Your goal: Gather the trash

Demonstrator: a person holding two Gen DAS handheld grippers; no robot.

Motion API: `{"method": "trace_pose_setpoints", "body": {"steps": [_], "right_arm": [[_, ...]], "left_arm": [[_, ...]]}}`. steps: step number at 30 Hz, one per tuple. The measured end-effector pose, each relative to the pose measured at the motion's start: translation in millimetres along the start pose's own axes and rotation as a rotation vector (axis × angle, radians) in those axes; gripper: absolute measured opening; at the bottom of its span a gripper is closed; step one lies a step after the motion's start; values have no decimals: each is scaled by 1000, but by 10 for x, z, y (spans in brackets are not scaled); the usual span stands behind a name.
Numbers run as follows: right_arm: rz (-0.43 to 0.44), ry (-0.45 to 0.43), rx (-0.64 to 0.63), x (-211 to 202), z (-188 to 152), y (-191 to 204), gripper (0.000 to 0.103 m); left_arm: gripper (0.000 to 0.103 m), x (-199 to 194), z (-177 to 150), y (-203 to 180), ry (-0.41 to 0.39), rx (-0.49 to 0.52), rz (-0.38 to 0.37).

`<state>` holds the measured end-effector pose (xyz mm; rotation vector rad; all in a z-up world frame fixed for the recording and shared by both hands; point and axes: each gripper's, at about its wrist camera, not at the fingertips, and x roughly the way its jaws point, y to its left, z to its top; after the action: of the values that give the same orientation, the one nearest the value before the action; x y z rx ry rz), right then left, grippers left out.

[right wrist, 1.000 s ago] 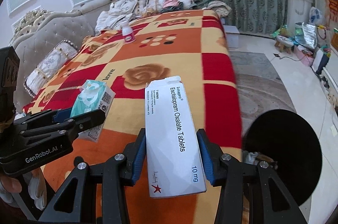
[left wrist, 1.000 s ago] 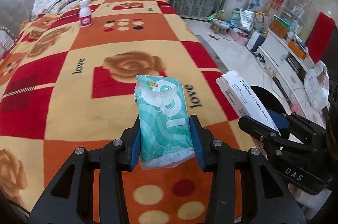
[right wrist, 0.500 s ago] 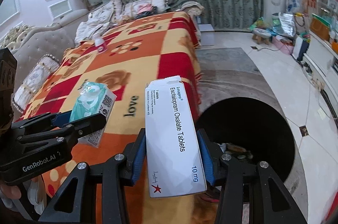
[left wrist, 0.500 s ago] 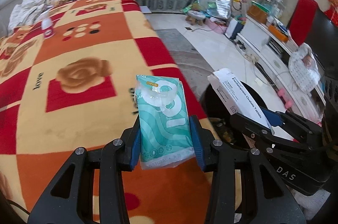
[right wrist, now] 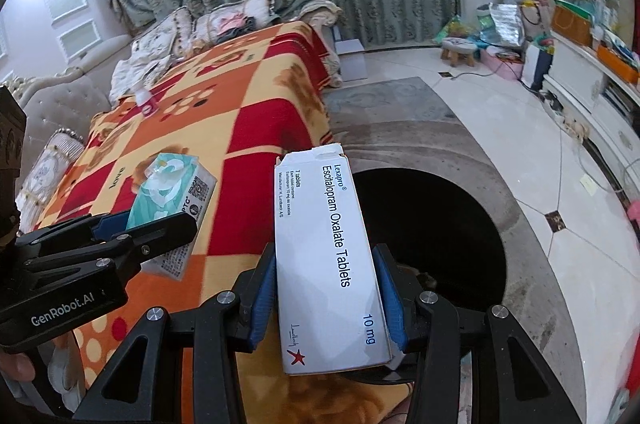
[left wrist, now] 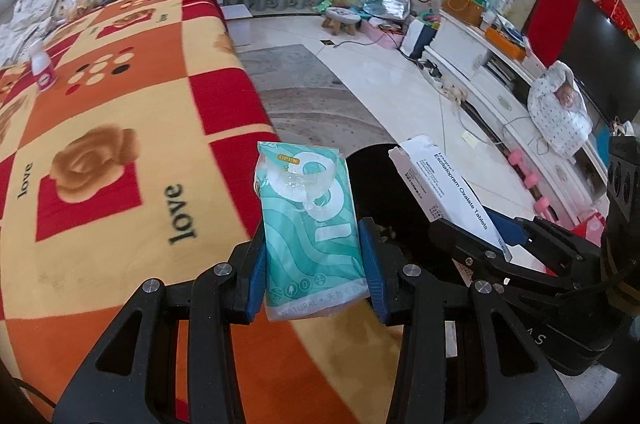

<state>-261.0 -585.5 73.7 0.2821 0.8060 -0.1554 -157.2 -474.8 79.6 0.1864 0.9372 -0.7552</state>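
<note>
Carrying two pieces of trash toward a bin, a person holds a pair of black tongs in each hand. The left gripper (left wrist: pixel 316 278) pinches a teal tissue pack (left wrist: pixel 310 224) between its blue pads, the pack standing upright and poking out past the fingertips. The right gripper (right wrist: pixel 326 298) pinches a white tablet box (right wrist: pixel 330 260), its torn flap at the top end. Both items are off the bed and gripped at their lower halves.

Beside the hands lies a bed under an orange, red and yellow blanket (left wrist: pixel 120 143) patterned with roses. A small white bottle (left wrist: pixel 42 67) stands far back on the blanket, untouched. On the floor just past the blanket's edge sits a round black bin (right wrist: pixel 432 224), its mouth open and dark; a few scraps show inside it. The tablet box appears in front of the bin's opening in the right view, while the tissue pack sits over the blanket's edge, with the bin just behind it.

The step in hand looks like the carry to the bin. Next, each hand likely needs to get fully over the opening before the tongs spread, so nothing lands on the floor or blanket. The bottle remains to be collected.
</note>
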Motion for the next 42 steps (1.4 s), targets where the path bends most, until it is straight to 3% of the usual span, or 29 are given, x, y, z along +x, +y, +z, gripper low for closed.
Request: {"method": "trace_pose_setpoints", "body": {"steps": [26, 33, 36, 42], "right_arm": [[-59, 27, 112, 115, -12, -574, 45], [-84, 29, 137, 143, -17, -643, 52], [-80, 30, 149, 135, -43, -661, 61], [-74, 9, 144, 33, -68, -599, 61]], "left_arm": [[42, 462, 113, -254, 71, -8, -85], [53, 460, 113, -253, 66, -20, -134], [54, 408, 110, -238, 49, -10, -114], [54, 205, 68, -192, -1, -1, -73]]}}
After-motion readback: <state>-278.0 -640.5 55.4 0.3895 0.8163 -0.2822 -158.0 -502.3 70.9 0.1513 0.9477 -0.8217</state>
